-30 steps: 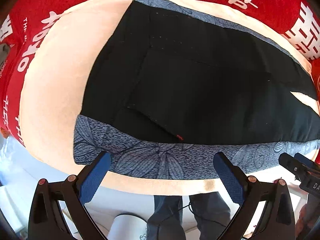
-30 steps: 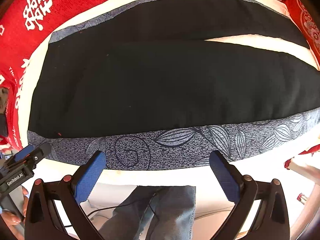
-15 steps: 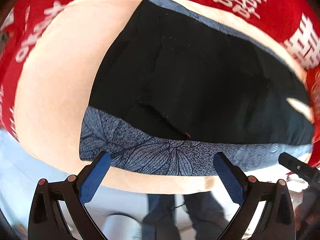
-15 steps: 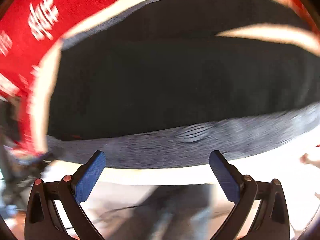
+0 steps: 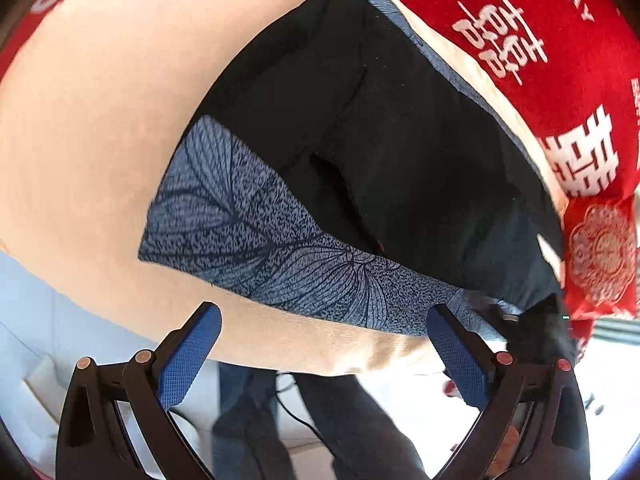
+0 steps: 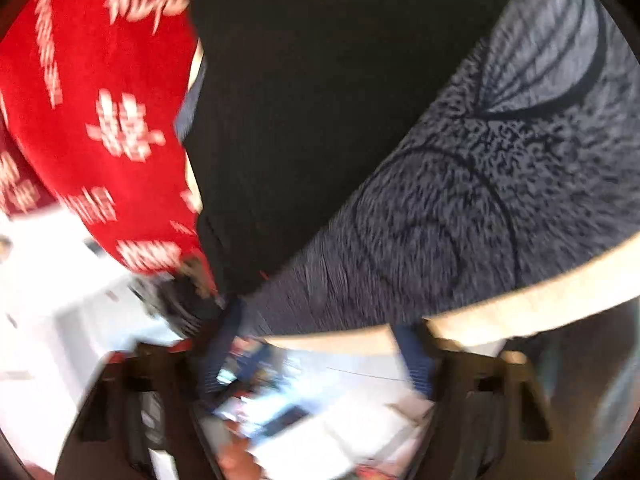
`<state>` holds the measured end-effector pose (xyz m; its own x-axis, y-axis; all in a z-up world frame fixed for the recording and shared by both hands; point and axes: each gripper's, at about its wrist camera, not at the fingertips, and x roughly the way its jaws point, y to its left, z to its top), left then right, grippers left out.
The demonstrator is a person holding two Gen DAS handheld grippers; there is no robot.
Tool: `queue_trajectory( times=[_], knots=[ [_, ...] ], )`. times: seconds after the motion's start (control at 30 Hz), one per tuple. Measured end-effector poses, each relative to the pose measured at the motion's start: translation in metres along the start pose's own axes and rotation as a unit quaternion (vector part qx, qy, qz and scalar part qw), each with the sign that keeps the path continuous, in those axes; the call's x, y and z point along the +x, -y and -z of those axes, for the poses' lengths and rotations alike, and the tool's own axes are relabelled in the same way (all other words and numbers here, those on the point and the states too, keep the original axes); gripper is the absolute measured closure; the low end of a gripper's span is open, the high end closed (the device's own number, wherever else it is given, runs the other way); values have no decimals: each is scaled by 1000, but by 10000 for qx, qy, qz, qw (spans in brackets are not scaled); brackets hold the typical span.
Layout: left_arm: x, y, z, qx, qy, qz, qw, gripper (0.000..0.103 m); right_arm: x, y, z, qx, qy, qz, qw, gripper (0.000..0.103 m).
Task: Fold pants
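Black pants [image 5: 400,128] with a blue-grey leaf-print side band [image 5: 256,236] lie flat on a cream table surface [image 5: 100,120]. My left gripper [image 5: 324,352] is open and empty, just off the near table edge, close to the band. In the right wrist view, which is blurred, the pants [image 6: 320,100] and the band [image 6: 480,200] fill the frame. My right gripper [image 6: 316,356] is open, close over the band at the near edge. The right gripper's dark body also shows in the left wrist view [image 5: 540,320], at the band's right end.
A red cloth with white characters [image 5: 540,60] covers the far side of the table; it also shows in the right wrist view [image 6: 100,120]. The person's jeans-clad legs [image 5: 340,420] and a cable show below the table edge.
Both grippers have swung and tilted. The left view has rotated toward the waist end. The right gripper has moved fast toward the band, closer to the fabric. Both stay open.
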<state>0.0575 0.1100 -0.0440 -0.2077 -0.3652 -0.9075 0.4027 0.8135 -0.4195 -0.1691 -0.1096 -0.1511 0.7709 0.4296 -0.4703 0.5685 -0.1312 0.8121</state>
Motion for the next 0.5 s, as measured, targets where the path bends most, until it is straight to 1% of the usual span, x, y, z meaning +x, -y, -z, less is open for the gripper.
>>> queue_trajectory(
  times=[0.03,0.07,0.13,0.23,0.3,0.33,0.37,0.4,0.43,0.47,0.5],
  knots=[
    [2,-2,-1,-76,-7,71,9999,0,2,0,-1,60,-57,-65,9999,87],
    [5,-3,-1,-140,-16,131,9998,0,4,-1,-2,17,-75,-88,9999,88],
    [9,-6,-3,-277,-60,269,9992,0,2,-13,3,-303,-143,-97,9994,88],
    [15,-7,-11,-430,-92,648,9969,1,-4,-31,10,-716,-334,-149,9968,88],
    [14,-3,-16,-357,35,800,9961,16,-6,-35,11,-920,-448,-76,9947,88],
    [17,2,-19,-266,28,800,9964,33,-7,-35,13,-1009,-512,-19,9936,87],
    [20,6,-22,-174,7,767,9969,48,-7,-38,14,-1046,-559,40,9929,84],
    [23,10,-25,-102,-16,721,9973,55,-9,-34,14,-1067,-587,190,9924,84],
    [26,13,-26,-6,-41,663,9978,64,-18,-27,12,-1060,-567,271,9924,72],
    [28,15,-27,90,-56,595,9982,65,-21,-23,10,-1022,-514,328,9929,53],
    [29,15,-28,144,-54,546,9984,65,-32,-14,8,-948,-384,451,9937,46]
  ],
)
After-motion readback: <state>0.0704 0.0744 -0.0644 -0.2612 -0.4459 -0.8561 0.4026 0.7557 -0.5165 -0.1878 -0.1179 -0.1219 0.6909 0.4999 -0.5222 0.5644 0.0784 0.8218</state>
